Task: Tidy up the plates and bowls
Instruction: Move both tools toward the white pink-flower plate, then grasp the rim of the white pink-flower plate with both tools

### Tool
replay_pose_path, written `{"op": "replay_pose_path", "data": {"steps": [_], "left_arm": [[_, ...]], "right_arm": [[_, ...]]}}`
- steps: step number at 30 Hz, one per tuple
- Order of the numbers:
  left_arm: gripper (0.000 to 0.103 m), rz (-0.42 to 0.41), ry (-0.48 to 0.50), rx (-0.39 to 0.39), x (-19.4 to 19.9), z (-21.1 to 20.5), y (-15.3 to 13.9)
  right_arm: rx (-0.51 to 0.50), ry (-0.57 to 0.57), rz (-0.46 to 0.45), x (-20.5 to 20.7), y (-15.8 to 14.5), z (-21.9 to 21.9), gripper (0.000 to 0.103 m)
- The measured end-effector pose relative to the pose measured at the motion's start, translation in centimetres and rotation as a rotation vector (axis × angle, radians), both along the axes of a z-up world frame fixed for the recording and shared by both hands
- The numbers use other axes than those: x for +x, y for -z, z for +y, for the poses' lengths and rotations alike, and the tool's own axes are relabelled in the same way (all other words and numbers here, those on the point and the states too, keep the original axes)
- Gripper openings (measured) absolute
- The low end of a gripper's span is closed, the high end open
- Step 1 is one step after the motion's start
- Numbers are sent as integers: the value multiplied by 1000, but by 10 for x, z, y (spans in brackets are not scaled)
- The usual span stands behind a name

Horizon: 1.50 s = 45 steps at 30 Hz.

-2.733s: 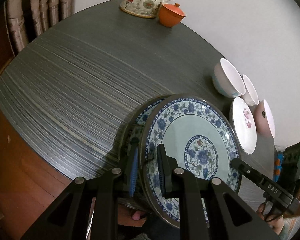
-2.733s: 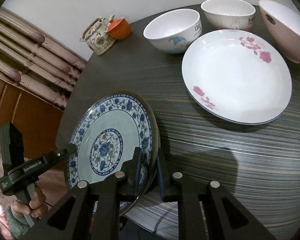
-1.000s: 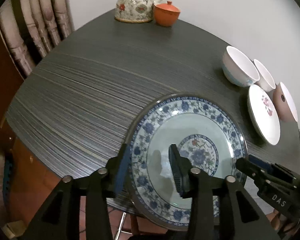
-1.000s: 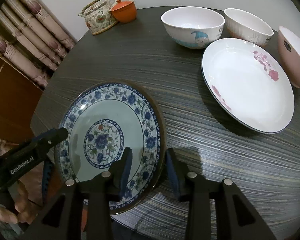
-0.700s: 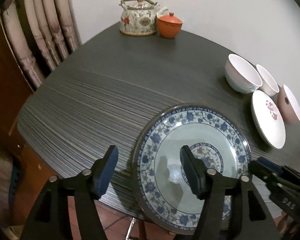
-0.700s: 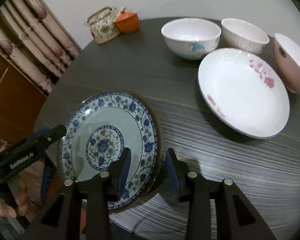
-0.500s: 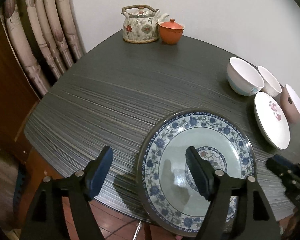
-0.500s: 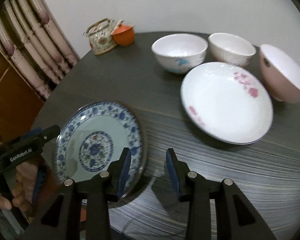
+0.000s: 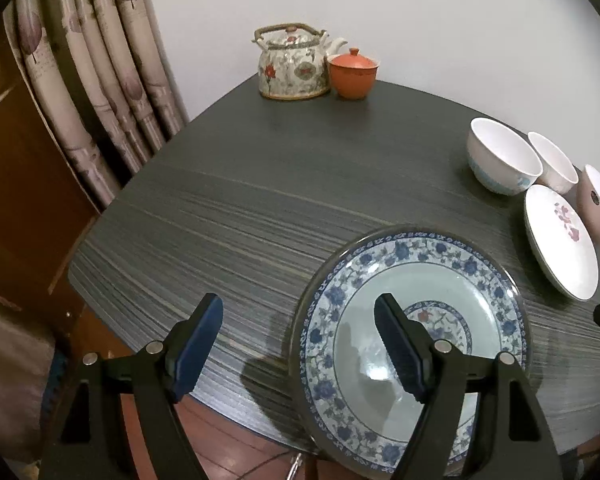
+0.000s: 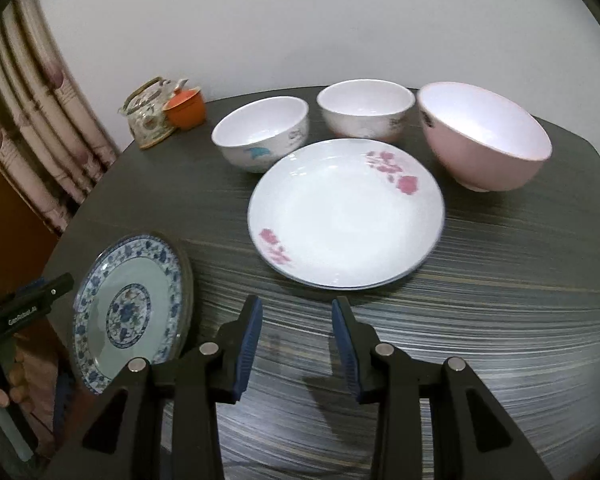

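Observation:
A blue-and-white floral plate point(image 9: 412, 336) lies flat at the near edge of the dark table, overhanging it a little; it also shows in the right wrist view point(image 10: 130, 310). My left gripper point(image 9: 298, 340) is wide open and empty, raised above the plate's left rim. My right gripper point(image 10: 297, 330) is open and empty, above bare table right of that plate. A white plate with pink flowers point(image 10: 346, 212) lies ahead of it. Behind stand a white bowl with a blue mark point(image 10: 262, 132), a smaller white bowl point(image 10: 366, 108) and a pink bowl point(image 10: 482, 140).
A floral teapot point(image 9: 292, 64) and an orange lidded cup point(image 9: 352, 74) stand at the table's far edge by the wall. Curtains point(image 9: 100, 80) and a wooden cabinet point(image 9: 16, 168) are to the left. The table's point(image 9: 240, 208) near edge drops to a reddish floor.
Both grippers let go of the blue floral plate, which now lies flat on the table. Both opened and drew back and up; the right one swung right toward the white plate.

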<state>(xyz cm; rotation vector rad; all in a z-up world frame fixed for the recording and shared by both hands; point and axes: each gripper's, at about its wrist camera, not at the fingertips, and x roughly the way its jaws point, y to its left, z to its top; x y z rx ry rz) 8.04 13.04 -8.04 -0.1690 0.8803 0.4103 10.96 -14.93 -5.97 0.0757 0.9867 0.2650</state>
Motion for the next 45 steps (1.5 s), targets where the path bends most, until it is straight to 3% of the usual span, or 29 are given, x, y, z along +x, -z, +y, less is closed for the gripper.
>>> {"op": "replay_pose_path", "data": {"steps": [8,17,24,32,37,45], "left_arm": [[78,-26,109,30,7,-33,-17],[79,-44,234,-67,56,-88,-37],[79,14,265,-221,119,-116,-20],[62,104,271,-294,171,-135,9],[45,154,287,-356,186,-143,28],[36,179,299,-355,201,-151,40]], "right_arm": [[35,41,-1,8,3,-34,37],[27,79,-35,35,1,-64,37],[12,83,-8,71,11,-82,37],[35,72,36,105,28,-85,37],[49,55,49,113,36,-85,29],[62,53,78,127,48,-84,12]]}}
